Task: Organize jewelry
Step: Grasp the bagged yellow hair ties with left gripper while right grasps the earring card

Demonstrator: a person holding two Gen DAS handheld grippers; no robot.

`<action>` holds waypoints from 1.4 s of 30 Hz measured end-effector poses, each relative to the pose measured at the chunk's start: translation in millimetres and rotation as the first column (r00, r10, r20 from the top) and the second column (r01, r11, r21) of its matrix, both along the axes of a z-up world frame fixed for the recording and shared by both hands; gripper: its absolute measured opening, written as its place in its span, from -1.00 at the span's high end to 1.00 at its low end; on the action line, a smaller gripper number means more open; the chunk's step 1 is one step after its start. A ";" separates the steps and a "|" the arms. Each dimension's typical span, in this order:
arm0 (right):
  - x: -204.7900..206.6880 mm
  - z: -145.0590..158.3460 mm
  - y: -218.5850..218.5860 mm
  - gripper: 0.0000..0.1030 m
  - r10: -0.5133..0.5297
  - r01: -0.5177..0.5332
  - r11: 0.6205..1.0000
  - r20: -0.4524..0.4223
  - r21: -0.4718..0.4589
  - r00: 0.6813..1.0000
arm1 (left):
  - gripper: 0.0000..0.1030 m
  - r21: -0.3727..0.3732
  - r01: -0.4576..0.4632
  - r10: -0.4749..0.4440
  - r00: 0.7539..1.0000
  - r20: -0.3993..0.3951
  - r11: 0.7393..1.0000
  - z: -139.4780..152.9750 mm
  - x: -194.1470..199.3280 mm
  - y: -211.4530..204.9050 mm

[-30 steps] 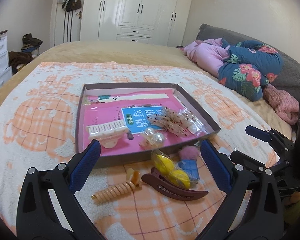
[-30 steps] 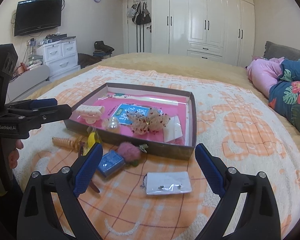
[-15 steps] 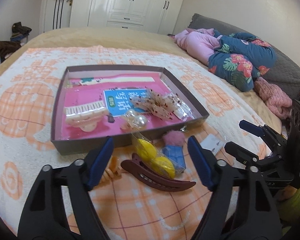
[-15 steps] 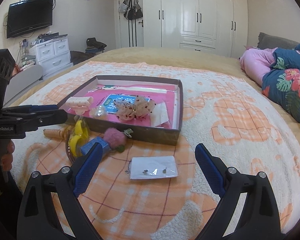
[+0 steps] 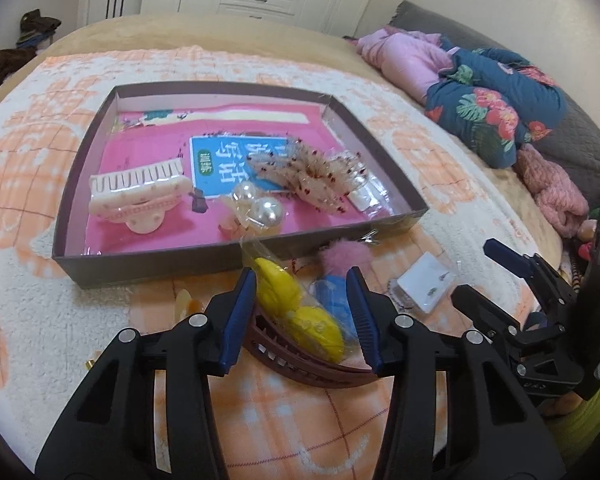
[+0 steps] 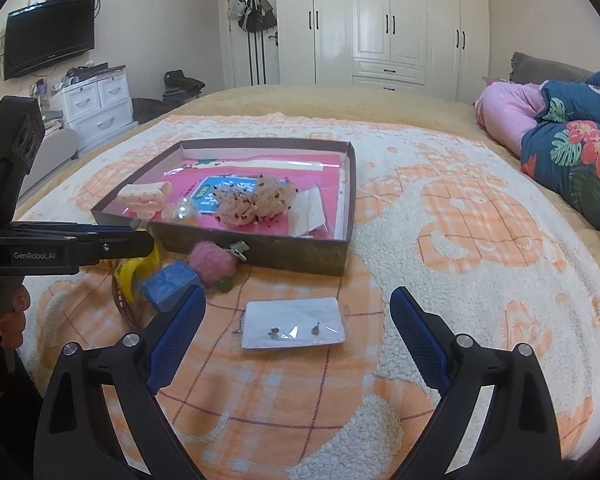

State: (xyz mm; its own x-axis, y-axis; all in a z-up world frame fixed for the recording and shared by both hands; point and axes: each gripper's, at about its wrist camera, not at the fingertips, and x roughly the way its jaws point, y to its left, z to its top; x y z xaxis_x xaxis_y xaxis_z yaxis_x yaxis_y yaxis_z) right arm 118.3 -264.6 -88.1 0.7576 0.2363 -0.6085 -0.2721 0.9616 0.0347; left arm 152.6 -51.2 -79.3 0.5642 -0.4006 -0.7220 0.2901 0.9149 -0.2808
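Yellow clips [image 5: 300,312] just before box [image 5: 180,264], between half-open left gripper [image 5: 302,308] jaws, ungrasped; right gripper [image 6: 296,328] jaws wide, empty.

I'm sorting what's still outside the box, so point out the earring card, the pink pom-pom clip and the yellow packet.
earring card [image 6: 294,322], right wrist view, centre of card.
pink pom-pom clip [image 6: 213,261], right wrist view, fluffy ball.
yellow packet [image 5: 296,304], left wrist view, yellow middle.

"GenRobot.AI" is printed in white on the left gripper [image 6: 112,240]; Chinese characters mark the blue label [image 5: 236,160], illegible.
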 end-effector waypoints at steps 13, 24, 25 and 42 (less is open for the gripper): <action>16.9 -25.4 -2.6 -0.82 -0.007 0.008 1.000 -0.103 0.009 0.995 | 0.28 0.083 -0.031 0.032 0.999 -0.008 0.996 -12.7 12.5 -5.2; 24.8 -34.7 3.9 -0.82 0.005 -0.005 1.000 -0.126 0.000 0.992 | 0.62 0.044 -0.042 0.042 0.999 -0.008 0.998 -16.3 9.7 10.5; 25.3 -36.0 4.8 -0.82 0.004 -0.005 1.000 -0.128 -0.006 0.992 | 0.62 0.033 -0.041 0.041 0.999 -0.001 0.999 -15.4 8.4 12.0; 22.8 -40.2 12.4 -0.39 0.021 -0.027 0.998 -0.105 -0.054 0.994 | 0.80 -0.004 -0.015 0.016 0.995 0.097 1.000 8.1 -4.5 6.9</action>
